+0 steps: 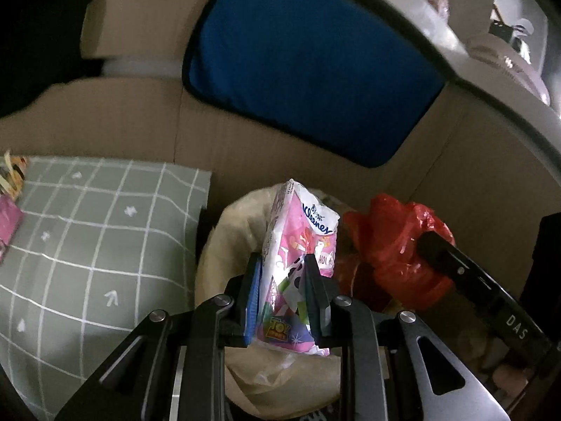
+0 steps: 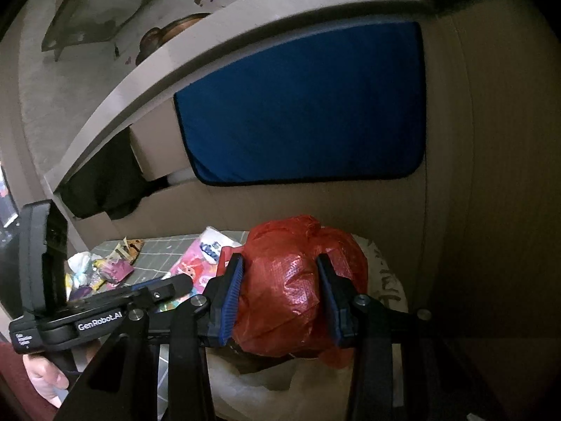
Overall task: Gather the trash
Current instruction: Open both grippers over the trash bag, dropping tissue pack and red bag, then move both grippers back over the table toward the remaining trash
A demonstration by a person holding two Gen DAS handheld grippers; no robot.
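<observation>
My left gripper [image 1: 282,266] is shut on a pink and white Kleenex tissue pack [image 1: 298,263] and holds it upright over the open mouth of a beige trash bag [image 1: 224,242]. My right gripper [image 2: 280,266] is shut on a crumpled red plastic bag [image 2: 298,280], held above the same beige bag [image 2: 385,280]. The red bag also shows in the left wrist view [image 1: 396,245], just right of the tissue pack, with a right finger [image 1: 438,249] against it. The left gripper's body [image 2: 105,315] and the tissue pack [image 2: 207,256] show at the left of the right wrist view.
A grey grid-patterned mat [image 1: 87,238] lies to the left, with several wrappers and scraps [image 2: 105,266] on it. Cardboard walls [image 1: 315,168] stand behind, with a blue cushion [image 1: 308,56] against them. A grey shelf edge [image 2: 175,70] runs overhead.
</observation>
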